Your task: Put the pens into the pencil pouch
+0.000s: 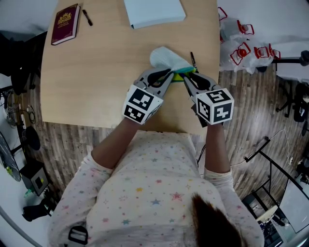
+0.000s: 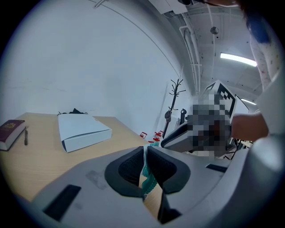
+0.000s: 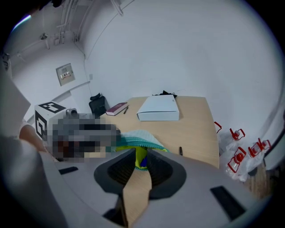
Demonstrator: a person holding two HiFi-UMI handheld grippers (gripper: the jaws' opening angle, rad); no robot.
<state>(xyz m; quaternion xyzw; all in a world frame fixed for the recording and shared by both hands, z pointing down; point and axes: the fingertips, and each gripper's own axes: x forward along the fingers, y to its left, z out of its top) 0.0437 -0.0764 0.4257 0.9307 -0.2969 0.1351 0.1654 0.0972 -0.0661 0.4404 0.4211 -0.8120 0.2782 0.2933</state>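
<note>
The pencil pouch [image 1: 167, 58], pale with a teal zipper edge and a yellow-green lining, lies near the table's right edge. My left gripper [image 1: 170, 73] is shut on its teal zipper edge [image 2: 147, 177]. My right gripper [image 1: 184, 77] is shut on the yellow-green lip [image 3: 140, 156] of the pouch from the other side, with a small blue bit between the pads. The two grippers face each other over the pouch mouth. One black pen [image 1: 193, 59] lies on the table just right of the pouch. A second black pen [image 1: 87, 17] lies at the far left.
A dark red booklet [image 1: 65, 24] rests beside the far pen. A white box [image 1: 154, 12] sits at the table's far edge. Clear bags with red fittings [image 1: 241, 43] lie on the wooden floor right of the table [image 1: 96, 72].
</note>
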